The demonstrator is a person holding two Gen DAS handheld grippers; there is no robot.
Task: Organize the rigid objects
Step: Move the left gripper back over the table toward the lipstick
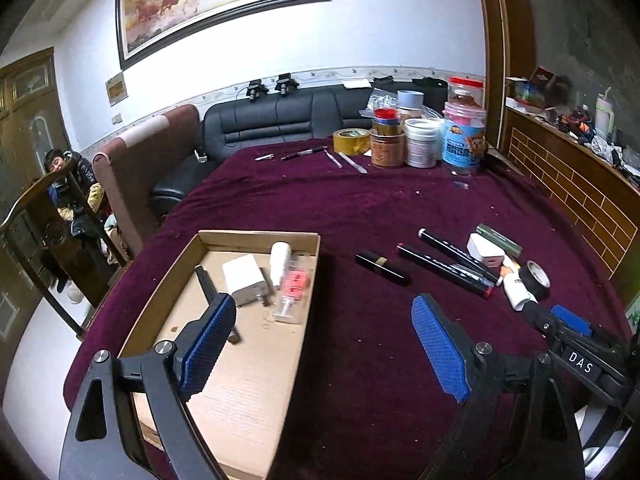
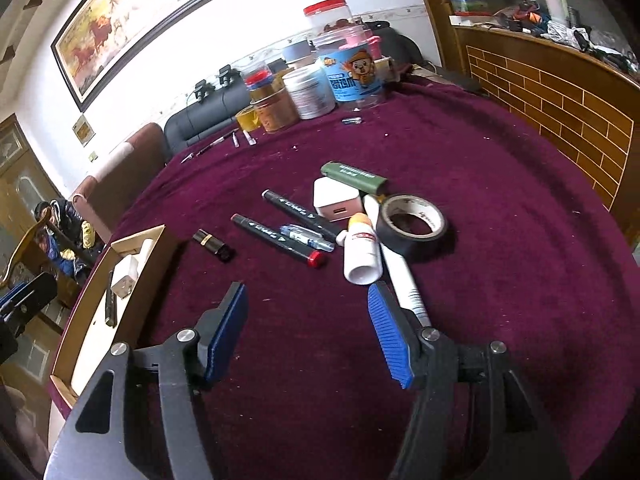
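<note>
- The left gripper (image 1: pixel 324 316) hangs over the near edge of the cardboard tray (image 1: pixel 256 237), its blue pads wide apart with nothing between them.
- The right gripper (image 2: pixel 306 308) has its jaws parted and empty, above bare purple tablecloth (image 2: pixel 500 280); its right pad sits just beside a white marker (image 2: pixel 402 276).
- Inside the tray lie a white charger (image 1: pixel 243 280), a white tube (image 1: pixel 279 262), a dark stick and a clear packet with red print.
- On the cloth past the grippers: a white bottle (image 2: pixel 361 254), a black tape roll (image 2: pixel 414 222), a blue pen (image 2: pixel 306 237), two black markers (image 2: pixel 280 240), a lipstick (image 2: pixel 213 245), a white adapter (image 2: pixel 335 202) and a green case (image 2: pixel 354 176).
- Far back, jars (image 2: pixel 352 68) and yellow tape (image 2: pixel 247 117) cluster at the table's edge.
</note>
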